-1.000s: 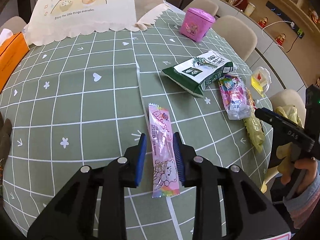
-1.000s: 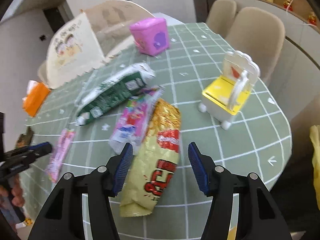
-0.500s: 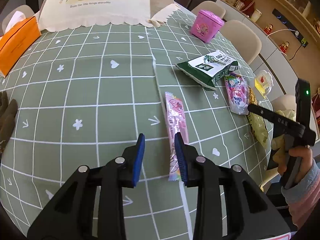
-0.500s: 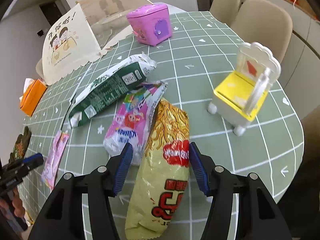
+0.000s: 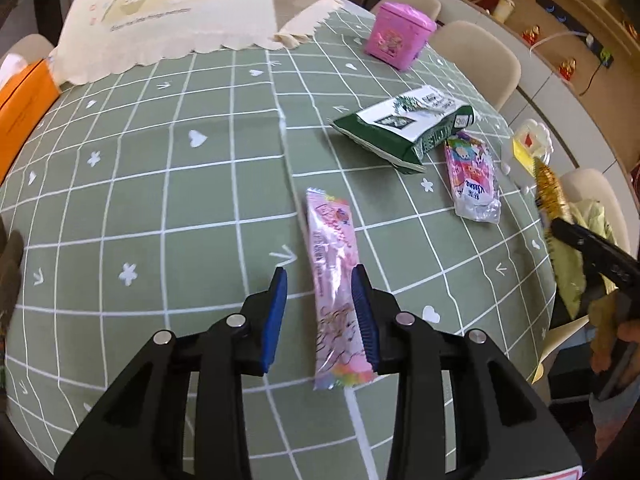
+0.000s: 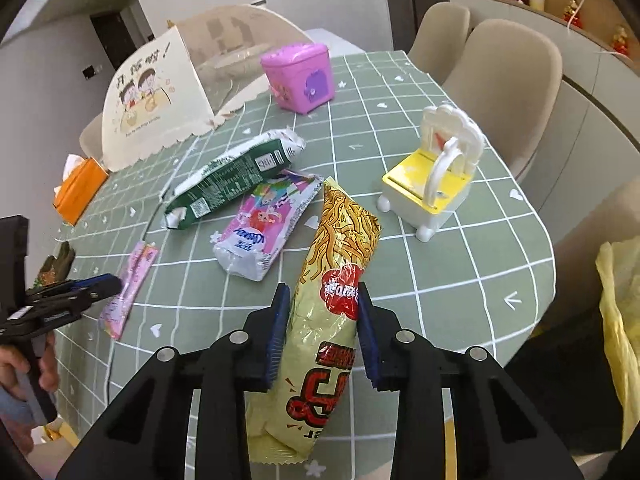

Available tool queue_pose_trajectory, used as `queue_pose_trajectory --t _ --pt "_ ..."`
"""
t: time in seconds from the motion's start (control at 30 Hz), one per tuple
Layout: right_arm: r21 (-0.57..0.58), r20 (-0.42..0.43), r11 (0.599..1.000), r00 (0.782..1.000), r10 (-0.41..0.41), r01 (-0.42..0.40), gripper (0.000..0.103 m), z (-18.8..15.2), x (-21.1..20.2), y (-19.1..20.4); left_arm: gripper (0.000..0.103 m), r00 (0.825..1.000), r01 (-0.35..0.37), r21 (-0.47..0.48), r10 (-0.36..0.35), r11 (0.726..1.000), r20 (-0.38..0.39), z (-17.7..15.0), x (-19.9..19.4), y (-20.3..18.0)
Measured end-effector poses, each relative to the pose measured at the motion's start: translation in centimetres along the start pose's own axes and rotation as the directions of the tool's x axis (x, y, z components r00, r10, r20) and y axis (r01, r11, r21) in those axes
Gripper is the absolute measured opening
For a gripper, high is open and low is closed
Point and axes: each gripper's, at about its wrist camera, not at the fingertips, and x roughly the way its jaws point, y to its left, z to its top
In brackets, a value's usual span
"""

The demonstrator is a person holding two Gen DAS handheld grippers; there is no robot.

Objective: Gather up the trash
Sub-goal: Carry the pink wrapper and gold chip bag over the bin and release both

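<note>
My right gripper (image 6: 323,295) is shut on the yellow noodle snack bag (image 6: 336,280) and holds it tilted off the green checked table (image 6: 460,280). My left gripper (image 5: 319,282) is open, its blue pads either side of the pink candy wrapper (image 5: 334,264) lying flat on the table; the right pad sits against the wrapper's edge. A green-and-white snack bag (image 5: 404,130) and a pink-and-white snack bag (image 5: 472,178) lie further right. In the right wrist view these show as the green bag (image 6: 232,178), pink bag (image 6: 264,228) and candy wrapper (image 6: 130,288).
A pink toy bin (image 6: 298,76) stands at the far side, a white-and-yellow toy chair (image 6: 434,180) near the right edge. An orange tissue box (image 6: 80,192) and a cartoon-printed food cover (image 6: 148,100) sit at the back left. Beige chairs surround the table. A yellow bag (image 6: 620,320) hangs right.
My right gripper moved forward and closed on the yellow noodle bag, lifting it. My left gripper shifted about and now straddles the pink wrapper again, still open.
</note>
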Motion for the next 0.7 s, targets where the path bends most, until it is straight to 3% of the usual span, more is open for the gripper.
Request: queue_pose_trajectory --t 0.27,0.3,0.37,0.43,0.7 --pt "-0.002 0.035 1.000 0.999 0.007 -0.007 0.031 -0.3 -1.8 1.1 0.030 0.999 -0.011 0.001 0.011 1.000 -0.045 0.5 1.1 -1.1" --pt "-0.005 0.033 1.000 0.999 0.005 -0.005 0.031 -0.4 -2.0 1.3 0.027 0.999 -0.007 0.008 0.008 1.000 -0.049 0.6 1.2 -1.3" --pt "-0.005 0.031 1.000 0.999 0.008 -0.008 0.031 -0.5 -2.3 1.3 0.010 0.998 -0.017 0.018 0.018 1.000 -0.056 0.7 1.4 -1.7" --pt "-0.010 0.032 1.000 0.999 0.010 -0.010 0.031 -0.5 -2.7 1.3 0.005 0.998 -0.021 0.019 0.022 1.000 -0.059 0.8 1.4 -2.1" --pt "-0.074 0.070 0.997 0.997 0.035 -0.030 0.031 -0.2 -5.9 0.6 0.004 0.997 0.039 -0.026 -0.037 0.999 0.064 2.1 -3.0 -4.7"
